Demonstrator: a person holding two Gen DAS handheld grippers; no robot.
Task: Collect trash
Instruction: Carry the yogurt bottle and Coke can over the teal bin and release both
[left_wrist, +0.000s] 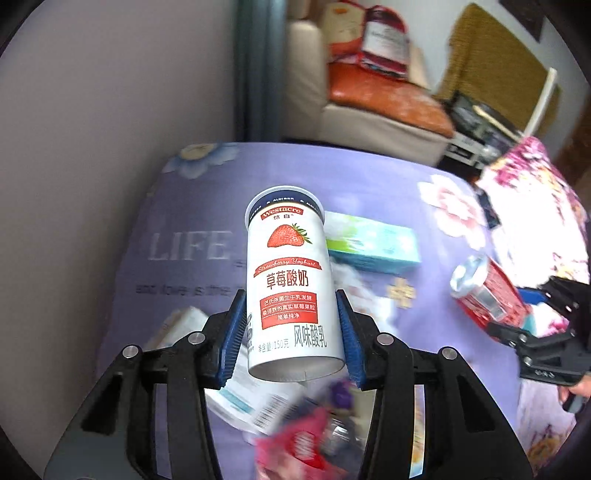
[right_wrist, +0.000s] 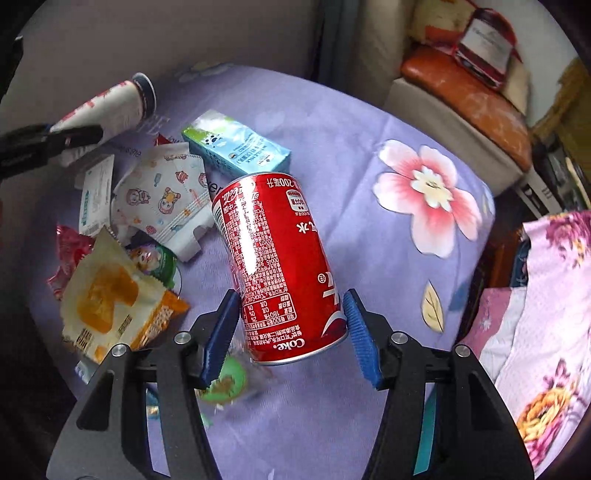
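R view only: face mask (right_wrist: 162, 195), wrappers.

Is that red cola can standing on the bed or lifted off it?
Lifted: the red cola can hangs tilted between the right gripper's blue fingers.

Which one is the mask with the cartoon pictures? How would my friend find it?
Look at the purple flowered bedsheet, then at the heap of trash on its left side. Just left of the blue-green carton lies the mask, flat and white with pleats. It is the only piece covered in little cartoon characters; the yellow snack wrapper below it is shiny instead.
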